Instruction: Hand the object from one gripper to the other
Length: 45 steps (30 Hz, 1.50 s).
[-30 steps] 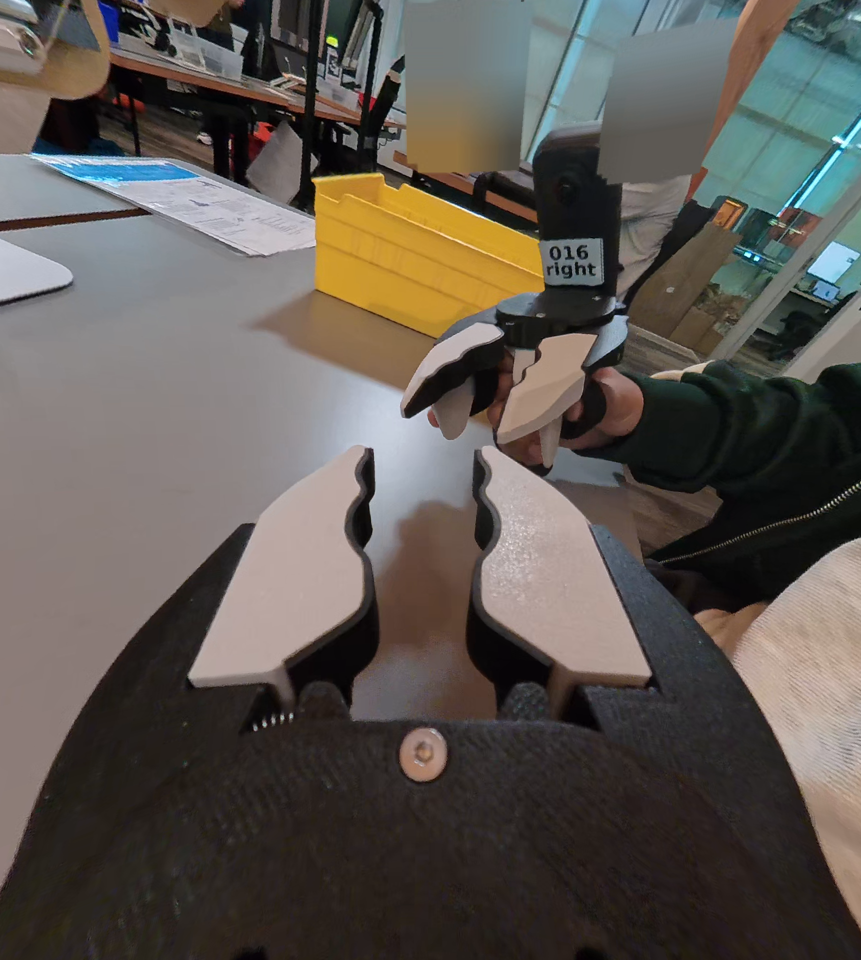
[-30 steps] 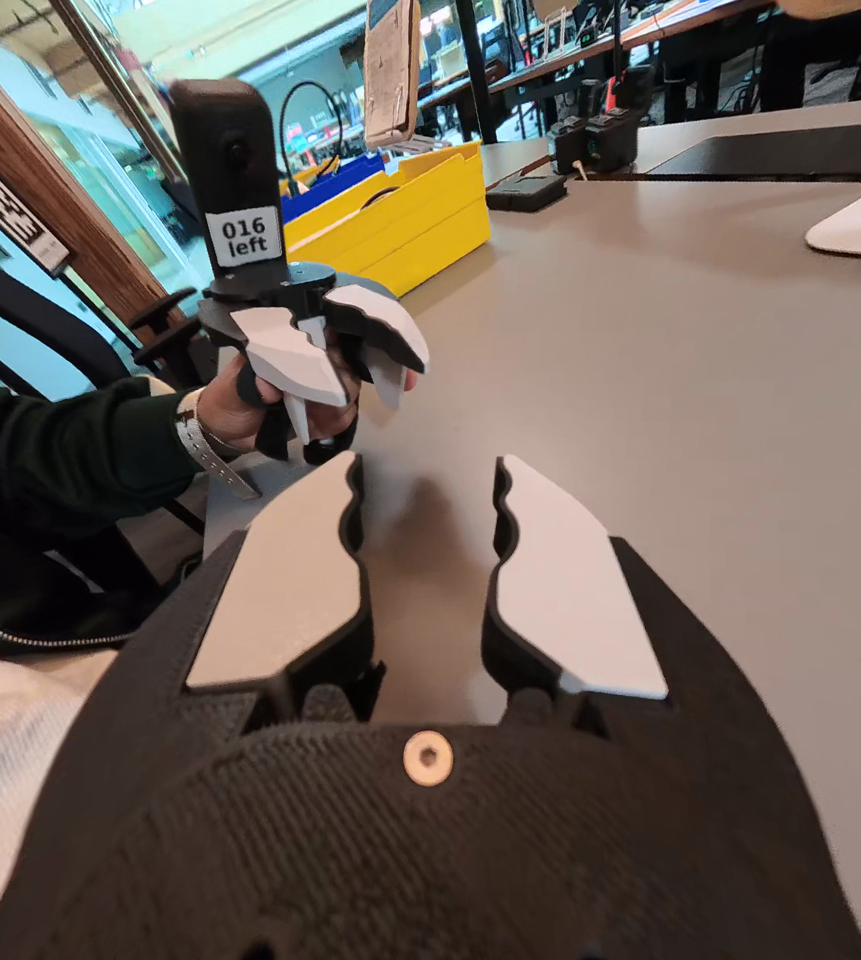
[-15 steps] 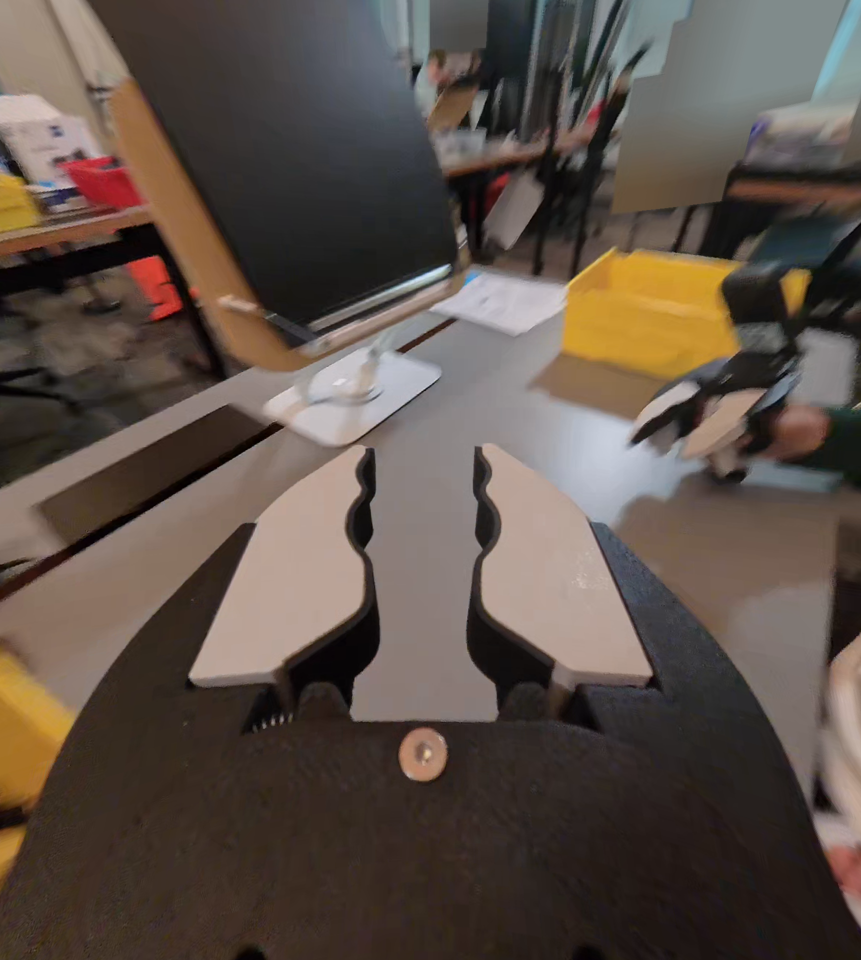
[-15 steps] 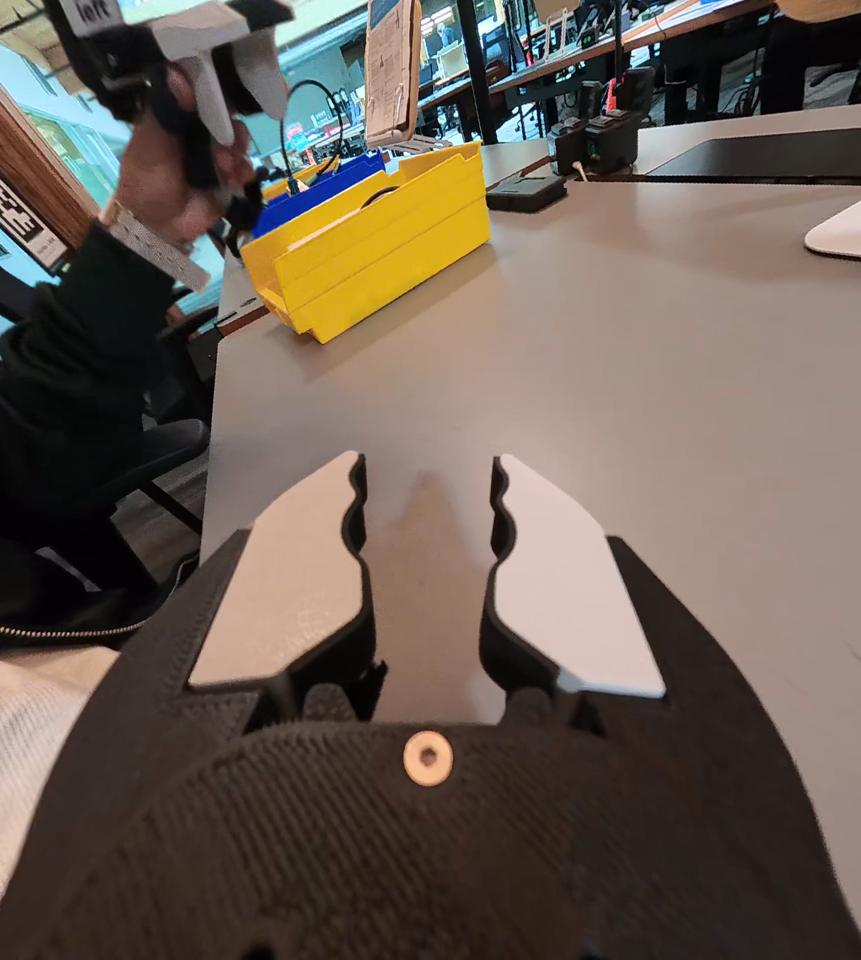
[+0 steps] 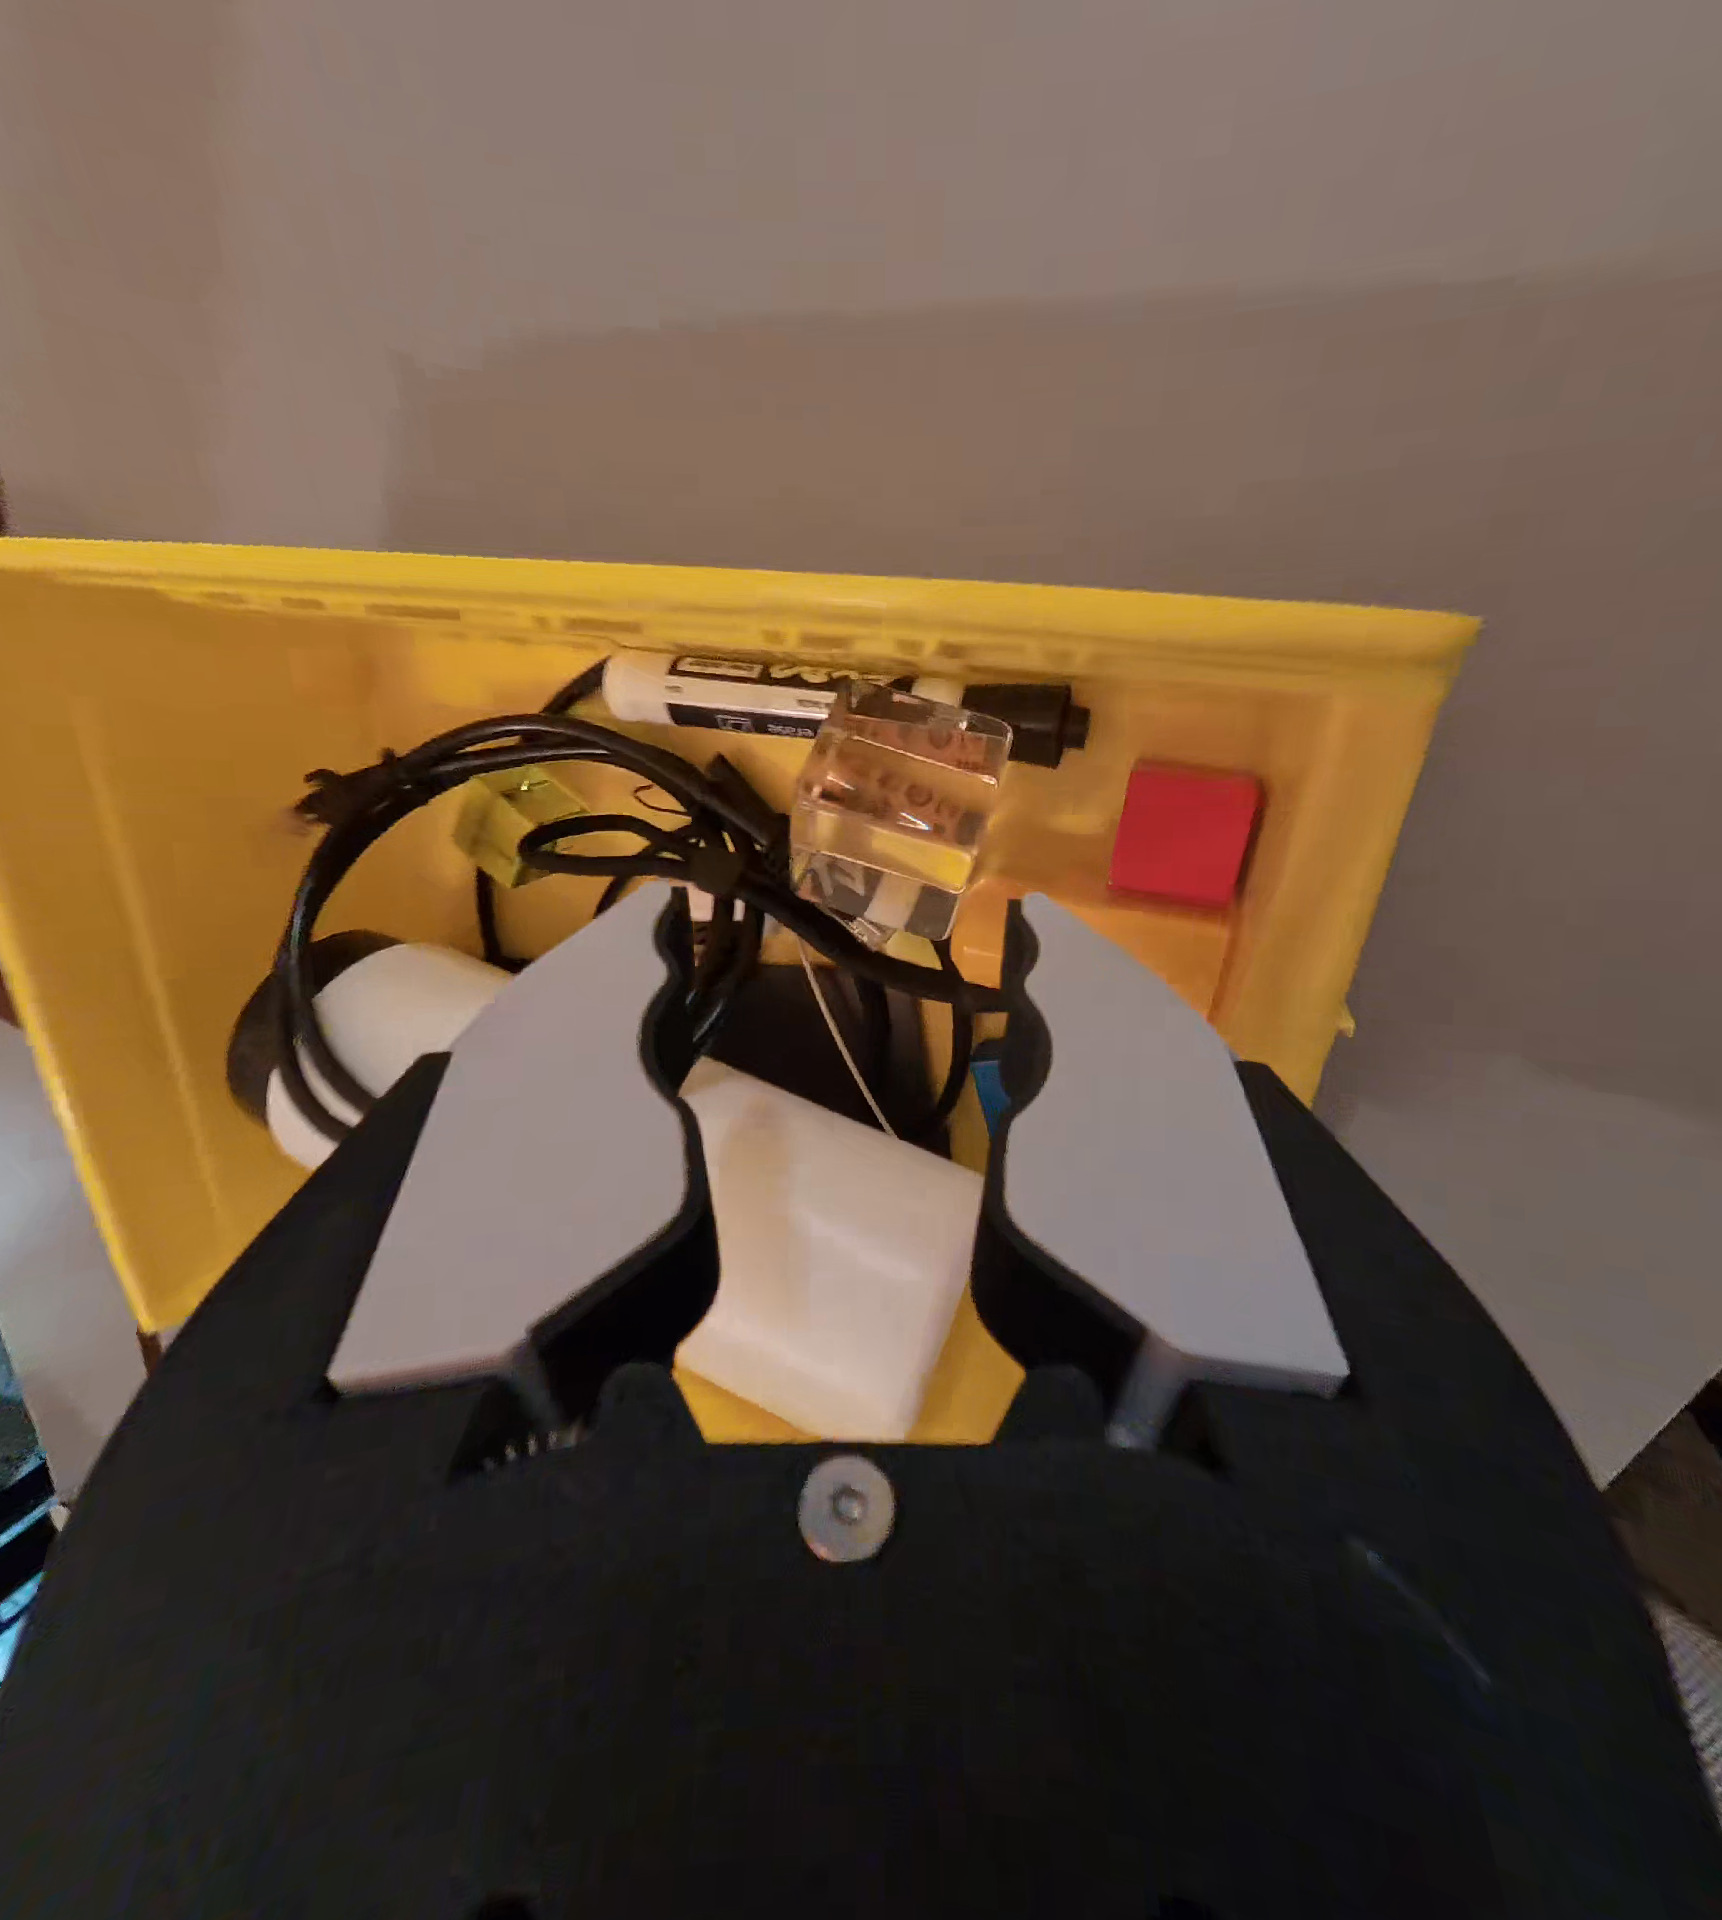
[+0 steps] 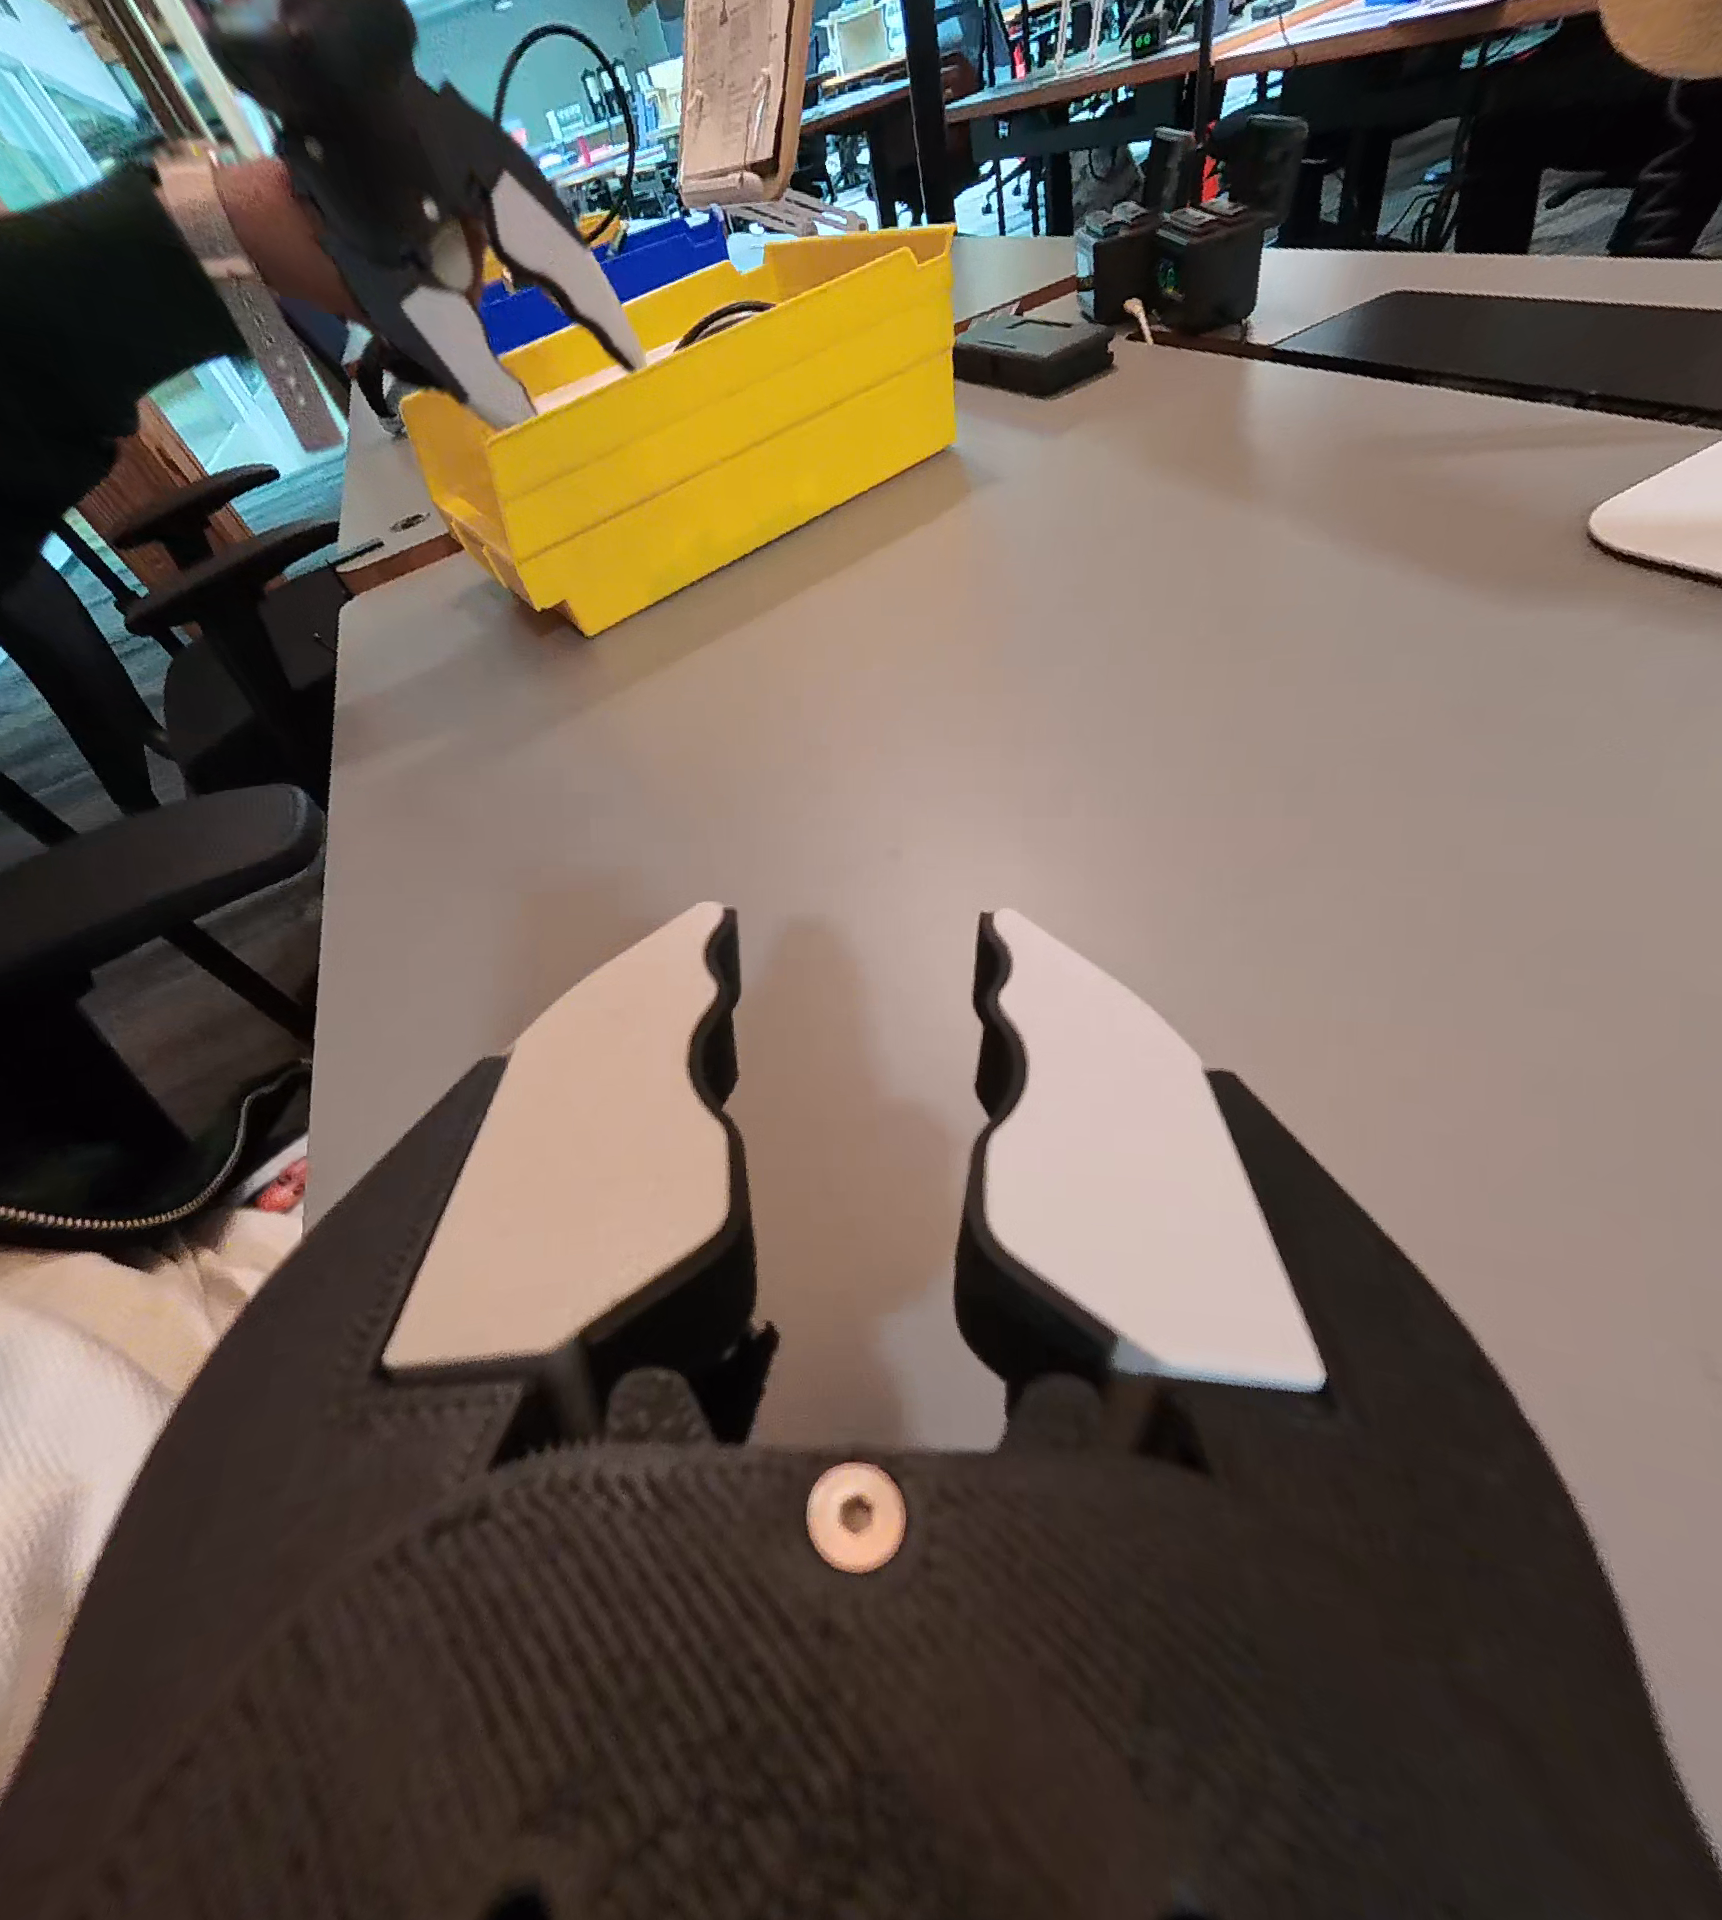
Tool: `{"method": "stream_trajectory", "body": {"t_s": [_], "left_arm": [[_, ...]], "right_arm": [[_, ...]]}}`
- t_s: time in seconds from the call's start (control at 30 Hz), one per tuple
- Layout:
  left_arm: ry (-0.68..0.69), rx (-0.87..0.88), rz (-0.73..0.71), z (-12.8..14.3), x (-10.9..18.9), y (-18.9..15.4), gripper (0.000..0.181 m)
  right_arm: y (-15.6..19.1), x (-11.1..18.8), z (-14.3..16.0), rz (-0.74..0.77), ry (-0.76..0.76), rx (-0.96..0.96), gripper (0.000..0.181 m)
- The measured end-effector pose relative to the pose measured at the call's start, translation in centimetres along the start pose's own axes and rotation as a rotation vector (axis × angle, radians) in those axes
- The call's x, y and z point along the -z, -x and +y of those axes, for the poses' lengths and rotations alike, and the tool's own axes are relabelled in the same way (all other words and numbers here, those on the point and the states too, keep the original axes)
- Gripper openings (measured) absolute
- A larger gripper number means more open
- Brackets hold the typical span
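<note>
A: Left gripper point(image 5: 841, 914) — position?

B: Over the open yellow plastic bin point(image 5: 109, 831), pointing down into it, fingers spread, nothing between them. The right wrist view shows that gripper point(image 6: 566, 358) with its tips dipped at the bin's point(image 6: 732, 457) near-left corner.

A: Contents of the bin?

B: A coiled black cable point(image 5: 524, 790) with a yellow-green plug, a white marker with a black cap point(image 5: 836, 707) along the far wall, a clear cube-shaped block point(image 5: 893, 821) tilted in front of the marker, a red square block point(image 5: 1184, 831) at the right, a white roll point(image 5: 389, 1029) at the left, a white rectangular block point(image 5: 836, 1268) directly under the gripper's gap. Which one is the object to hand over, cannot tell; all lie in the bin.

A: Right gripper point(image 6: 852, 935)?

B: Low above the bare grey counter point(image 6: 1252, 779), well apart from the bin, fingers spread, holding nothing.
</note>
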State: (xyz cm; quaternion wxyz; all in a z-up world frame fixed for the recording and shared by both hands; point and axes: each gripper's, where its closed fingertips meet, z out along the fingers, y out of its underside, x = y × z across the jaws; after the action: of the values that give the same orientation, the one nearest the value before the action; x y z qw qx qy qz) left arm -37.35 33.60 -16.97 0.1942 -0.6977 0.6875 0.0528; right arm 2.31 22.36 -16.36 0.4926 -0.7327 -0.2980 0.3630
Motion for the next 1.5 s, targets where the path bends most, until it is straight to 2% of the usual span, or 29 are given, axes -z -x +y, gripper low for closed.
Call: {"method": "stream_trajectory", "body": {"t_s": [0.2, 0.33, 0.5, 0.67, 0.8, 0.87, 0.97, 1.1, 1.23, 1.33, 1.43, 1.5], "left_arm": [[0.041, -0.015, 0.110, 0.4, -3.2, -0.8, 0.065], [0.045, -0.010, 0.148, 0.2, -4.6, -0.9, 0.065], [0.098, -0.020, 0.177, 0.7, -5.5, -1.3, 0.049], [0.075, 0.053, 0.101, 1.4, -2.6, 0.4, 0.047], [-0.131, 0.217, -0.027, 0.8, 2.5, 3.0, 0.047], [-0.334, 0.318, -0.050, -1.4, 5.5, 3.5, 0.047], [-0.676, 0.438, 0.040, -6.7, 9.2, 2.6, 0.047], [-0.936, 0.472, 0.155, -14.7, 11.0, 0.1, 0.047], [-1.129, 0.466, 0.293, -23.8, 10.5, -2.8, 0.047], [-1.223, 0.453, 0.412, -30.1, 8.9, -5.0, 0.047], [-1.249, 0.428, 0.460, -34.9, 6.0, -7.2, 0.047], [-1.207, 0.431, 0.455, -37.0, 3.4, -8.4, 0.047]], "right_arm": [[-0.8, 0.2, -1.2, -0.014, -0.104, -0.141, 0.041], [-1.9, 0.3, -1.7, -0.011, -0.125, -0.166, 0.041], [-2.2, 0.4, -2.7, -0.020, -0.150, -0.159, 0.041], [-2.2, 0.4, -3.4, -0.045, -0.172, -0.167, 0.041], [-1.9, 0.6, -4.3, -0.077, -0.207, -0.188, 0.041], [-1.7, 0.6, -4.6, -0.093, -0.218, -0.187, 0.041], [-1.0, 0.2, -4.7, -0.115, -0.211, -0.169, 0.040], [0.3, -0.1, -4.5, -0.142, -0.185, -0.123, 0.041], [1.6, 0.5, -4.5, -0.135, -0.168, -0.019, 0.041], [1.8, 1.2, -4.4, -0.134, -0.164, 0.046, 0.041], [1.1, 2.7, -5.3, -0.168, -0.247, -0.055, 0.042], [0.2, 3.8, -5.7, -0.162, -0.303, -0.096, 0.044]]}}
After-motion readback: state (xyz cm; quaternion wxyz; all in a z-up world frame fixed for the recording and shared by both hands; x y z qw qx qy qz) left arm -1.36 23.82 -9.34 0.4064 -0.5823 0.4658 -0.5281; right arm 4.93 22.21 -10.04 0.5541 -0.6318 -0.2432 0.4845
